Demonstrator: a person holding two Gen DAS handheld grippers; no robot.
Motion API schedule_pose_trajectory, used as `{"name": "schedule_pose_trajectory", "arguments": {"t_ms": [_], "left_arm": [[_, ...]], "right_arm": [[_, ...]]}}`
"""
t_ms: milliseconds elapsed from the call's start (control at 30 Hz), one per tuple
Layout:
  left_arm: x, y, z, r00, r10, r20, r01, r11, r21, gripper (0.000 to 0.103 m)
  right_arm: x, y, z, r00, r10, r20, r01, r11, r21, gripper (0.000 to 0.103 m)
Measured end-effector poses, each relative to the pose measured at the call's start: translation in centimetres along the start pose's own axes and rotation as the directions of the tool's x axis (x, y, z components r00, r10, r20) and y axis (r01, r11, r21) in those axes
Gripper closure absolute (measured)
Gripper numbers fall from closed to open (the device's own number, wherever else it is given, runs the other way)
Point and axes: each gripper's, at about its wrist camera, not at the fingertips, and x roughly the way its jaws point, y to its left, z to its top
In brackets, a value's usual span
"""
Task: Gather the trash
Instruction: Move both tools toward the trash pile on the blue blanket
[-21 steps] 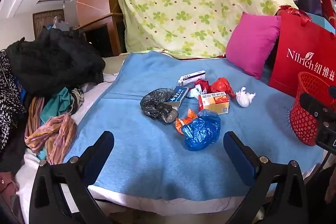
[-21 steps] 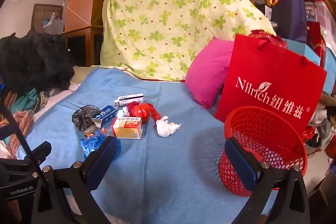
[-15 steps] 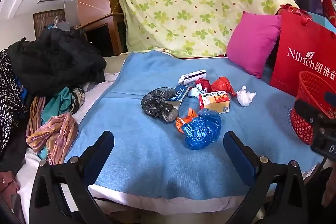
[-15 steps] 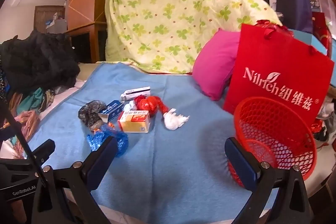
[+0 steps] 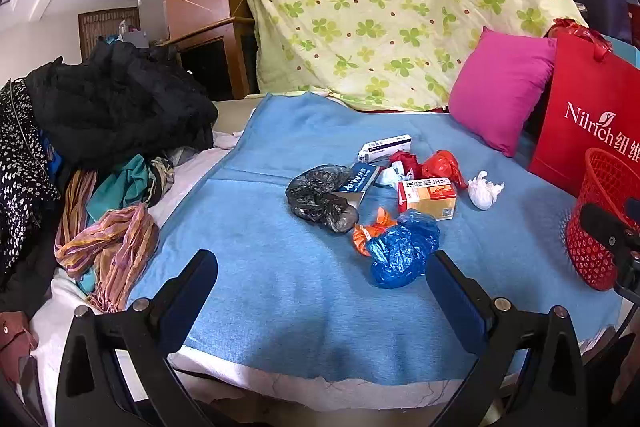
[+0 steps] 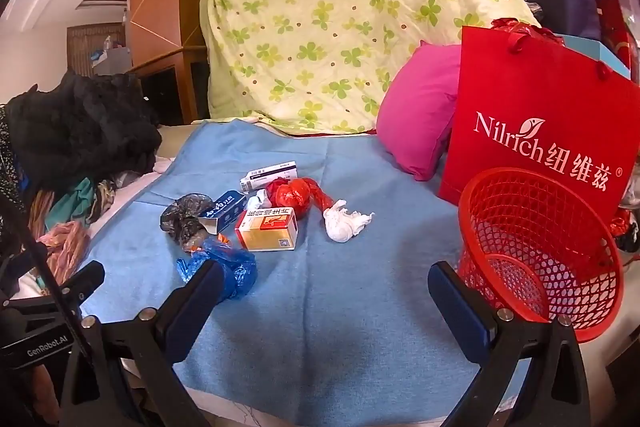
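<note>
Trash lies in a cluster on the blue blanket (image 5: 280,291): a blue plastic bag (image 5: 402,251), a black bag (image 5: 320,197), an orange wrapper (image 5: 370,227), an orange and white box (image 5: 427,193), a red bag (image 5: 442,167), a white tissue wad (image 5: 484,189), a blue box (image 5: 360,179) and a white box (image 5: 385,148). The red mesh basket (image 6: 540,243) stands at the right. My left gripper (image 5: 320,285) is open and empty, short of the cluster. My right gripper (image 6: 324,291) is open and empty, between the blue bag (image 6: 224,265) and the basket.
A red paper bag (image 6: 540,115) and a pink pillow (image 6: 420,115) stand behind the basket. A green-patterned quilt (image 6: 340,27) covers the back. Piled clothes (image 5: 100,131) lie at the left. The blanket's front edge (image 5: 340,383) is close below the grippers.
My right gripper has moved slightly forward and left; the basket and trash look nearer. The left gripper has barely moved. Both stay open.
</note>
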Motion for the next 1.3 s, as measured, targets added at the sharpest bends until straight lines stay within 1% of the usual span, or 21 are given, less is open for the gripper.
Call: {"name": "schedule_pose_trajectory", "arguments": {"t_ms": [333,567,733,1000,1133,1300], "left_arm": [[0.1,0.6,0.0,1.000,-0.003,0.008,0.003,1.000,-0.011,0.000],[0.0,0.7,0.0,1.000,0.000,0.009,0.000,1.000,-0.013,0.000],[0.1,0.5,-0.3,1.000,0.007,0.004,-0.007,1.000,0.000,0.000],[0.0,0.1,-0.5,1.000,0.014,0.003,-0.014,1.000,0.022,0.000],[-0.1,-0.6,-0.6,1.000,0.015,0.005,-0.015,0.999,0.046,0.000],[-0.3,-1.5,-0.6,1.000,0.010,0.004,-0.010,0.998,0.070,0.000]], "right_arm": [[0.7,0.0,-0.2,1.000,0.023,-0.012,-0.023,1.000,0.012,0.000],[1.1,0.3,-0.5,1.000,0.018,-0.026,-0.018,1.000,0.008,0.000],[1.1,0.4,-0.5,0.999,0.022,-0.025,-0.022,1.000,0.000,0.000],[1.0,0.1,-0.4,0.999,0.037,-0.023,-0.036,0.999,0.024,0.000],[0.7,-0.4,-0.3,0.999,0.041,-0.009,-0.041,0.998,0.039,0.000],[0.3,-1.0,-0.2,1.000,0.028,0.010,-0.029,0.998,0.049,0.000]]}}
